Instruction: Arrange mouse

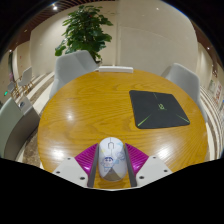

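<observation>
A white mouse (111, 158) with a grey scroll wheel and a small dark figure printed on its back sits between my fingers, over the near edge of the round wooden table (90, 110). My gripper (111, 164) has both magenta pads (88, 158) pressed against the mouse's sides. A black mouse pad (158, 107) with a faint green logo lies on the table beyond the fingers, to the right.
Grey chairs stand around the table: one at the far left (72, 68), one at the far right (180, 75), one at the near left (14, 125). A green potted plant (84, 30) stands behind the table.
</observation>
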### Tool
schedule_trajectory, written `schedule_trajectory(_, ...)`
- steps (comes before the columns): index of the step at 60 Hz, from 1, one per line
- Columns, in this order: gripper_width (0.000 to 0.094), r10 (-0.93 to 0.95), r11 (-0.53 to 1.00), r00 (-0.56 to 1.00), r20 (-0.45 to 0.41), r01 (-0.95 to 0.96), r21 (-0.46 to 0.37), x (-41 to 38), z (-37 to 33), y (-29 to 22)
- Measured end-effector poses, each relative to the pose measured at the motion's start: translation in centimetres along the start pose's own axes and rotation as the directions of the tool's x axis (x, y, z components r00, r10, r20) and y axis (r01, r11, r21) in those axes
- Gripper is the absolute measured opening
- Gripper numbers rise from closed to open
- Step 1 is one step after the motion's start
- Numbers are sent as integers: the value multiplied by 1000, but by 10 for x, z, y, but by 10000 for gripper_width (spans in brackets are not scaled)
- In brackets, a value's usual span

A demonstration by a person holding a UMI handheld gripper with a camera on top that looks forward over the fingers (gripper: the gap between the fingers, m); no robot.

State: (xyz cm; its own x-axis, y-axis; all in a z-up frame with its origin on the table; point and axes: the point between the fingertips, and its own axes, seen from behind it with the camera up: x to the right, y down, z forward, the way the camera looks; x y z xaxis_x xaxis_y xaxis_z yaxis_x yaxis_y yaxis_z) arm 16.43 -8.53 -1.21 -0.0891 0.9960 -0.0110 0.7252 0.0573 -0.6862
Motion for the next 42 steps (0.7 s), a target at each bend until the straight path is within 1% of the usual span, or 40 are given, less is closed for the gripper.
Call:
schedule_trajectory(2, 490, -9, 1000, 1000, 4, 9, -5, -1, 0, 0)
schedule_trajectory(3, 466, -19, 1000, 1000, 5, 19, -6, -1, 0, 0)
schedule_trajectory(5, 446, -39, 999, 999, 12, 39, -12, -3, 0, 0)
schedule_trajectory(8, 410, -53, 998, 998, 43, 54, -18, -9, 0, -1)
schedule_trajectory(9, 412, -56, 998, 997, 57, 58, -21, -12, -1, -1)
schedule_trajectory(10, 385, -60, 998, 996, 69, 62, -24, -15, -1, -2)
schedule_trajectory(11, 380, -62, 998, 995, 77, 64, -26, -16, -2, -4)
schedule_trajectory(14, 365, -75, 997, 994, 84, 77, -12, -19, -8, -15)
schedule_trajectory(17, 363, -91, 996, 992, 92, 90, 19, -19, -14, -36)
schedule_trajectory(21, 362, -68, 996, 991, 115, 60, 66, -20, -24, -71)
schedule_trajectory(26, 361, -37, 991, 993, 114, 22, 130, -3, -27, -126)
schedule_trajectory(30, 362, -8, 986, 995, 95, -8, 165, 24, -18, -171)
schedule_trajectory(34, 361, 18, 980, 999, 47, -27, 197, 60, -3, -203)
schedule_trajectory(38, 361, 40, 981, 999, -12, -37, 190, 102, 21, -221)
schedule_trajectory(42, 362, 72, 986, 996, -52, -63, 157, 138, 47, -219)
